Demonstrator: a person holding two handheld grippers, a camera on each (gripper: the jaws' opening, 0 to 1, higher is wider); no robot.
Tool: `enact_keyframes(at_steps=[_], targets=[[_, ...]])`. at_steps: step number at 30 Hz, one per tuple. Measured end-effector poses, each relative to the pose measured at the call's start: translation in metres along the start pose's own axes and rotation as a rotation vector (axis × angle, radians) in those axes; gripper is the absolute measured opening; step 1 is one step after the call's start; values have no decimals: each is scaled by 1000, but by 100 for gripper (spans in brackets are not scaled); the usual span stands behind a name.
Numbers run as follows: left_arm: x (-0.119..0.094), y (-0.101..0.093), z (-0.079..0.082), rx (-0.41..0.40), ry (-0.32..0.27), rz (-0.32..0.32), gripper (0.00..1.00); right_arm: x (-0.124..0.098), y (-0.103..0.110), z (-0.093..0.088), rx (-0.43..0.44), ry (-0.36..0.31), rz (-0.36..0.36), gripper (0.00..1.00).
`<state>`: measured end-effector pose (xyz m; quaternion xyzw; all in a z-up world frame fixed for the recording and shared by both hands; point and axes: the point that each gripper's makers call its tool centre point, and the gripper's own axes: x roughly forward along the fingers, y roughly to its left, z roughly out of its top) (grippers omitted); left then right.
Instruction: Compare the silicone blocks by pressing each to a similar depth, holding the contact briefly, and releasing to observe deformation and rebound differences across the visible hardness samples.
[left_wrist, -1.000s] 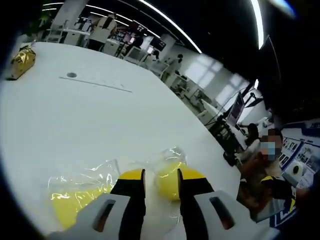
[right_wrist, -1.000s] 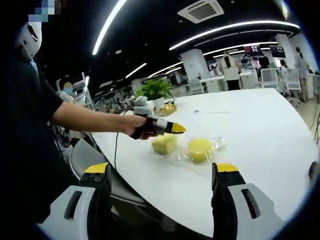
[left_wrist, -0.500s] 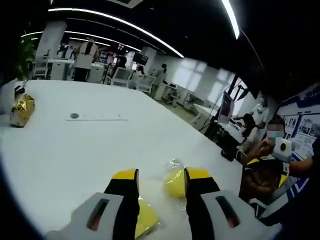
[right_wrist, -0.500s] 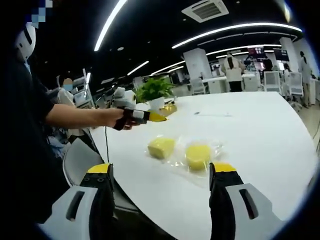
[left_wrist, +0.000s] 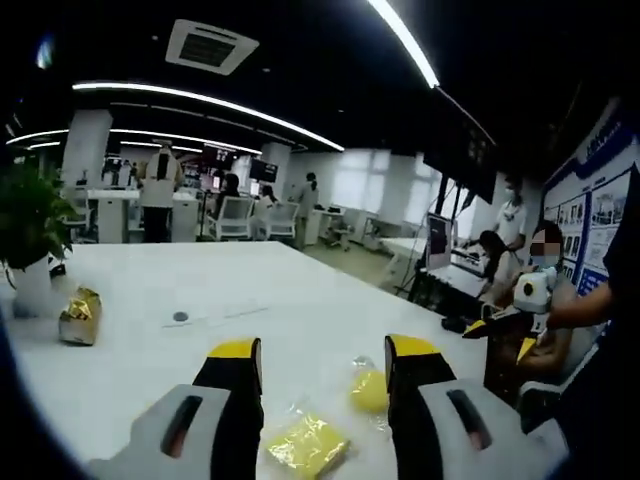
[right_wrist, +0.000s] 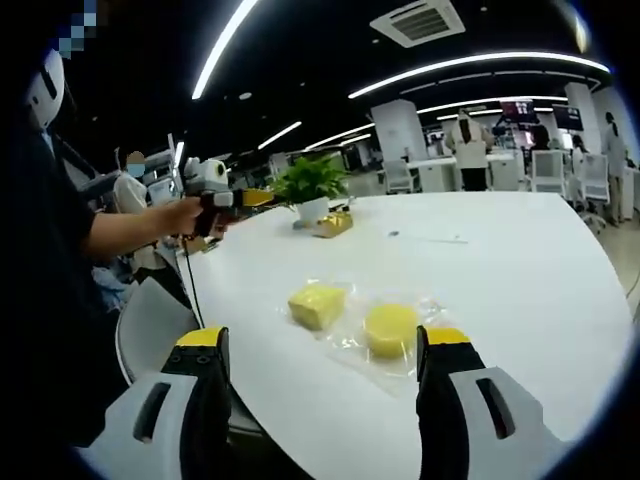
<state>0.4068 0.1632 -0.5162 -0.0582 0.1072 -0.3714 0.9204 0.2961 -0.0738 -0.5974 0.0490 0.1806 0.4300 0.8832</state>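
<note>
Lying side by side on the white bench, near its front edge: a square yellow silicone block and a round yellow silicone block, each in clear plastic wrapping, just apart from one another. Appearing in the left gripper view low between the fingers, square block nearer, round block just beyond and partly hidden by one finger. Hovering above and short of the blocks: the right gripper, fingers spread wide, gripping nothing. Being held up off the bench, clear of the blocks: the left gripper, fingers parted, carrying nothing; showing too in the right gripper view, gripped in a hand out past the bench edge. Sitting further back on the bench: a potted green plant with a gold foil packet just beside it. Standing in the background beyond the bench: people, chairs and desks under long ceiling lights.
</note>
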Motion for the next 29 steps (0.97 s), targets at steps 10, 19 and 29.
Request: enact_keyframes(at_steps=[10, 19, 29], targets=[[-49, -26, -12, 124, 22, -7, 51, 2, -4, 1, -14, 7, -7, 67], [-71, -55, -39, 115, 28, -42, 48, 1, -2, 3, -10, -5, -7, 67], [-95, -52, -105, 90, 151, 42, 79, -13, -3, -7, 8, 11, -26, 76]])
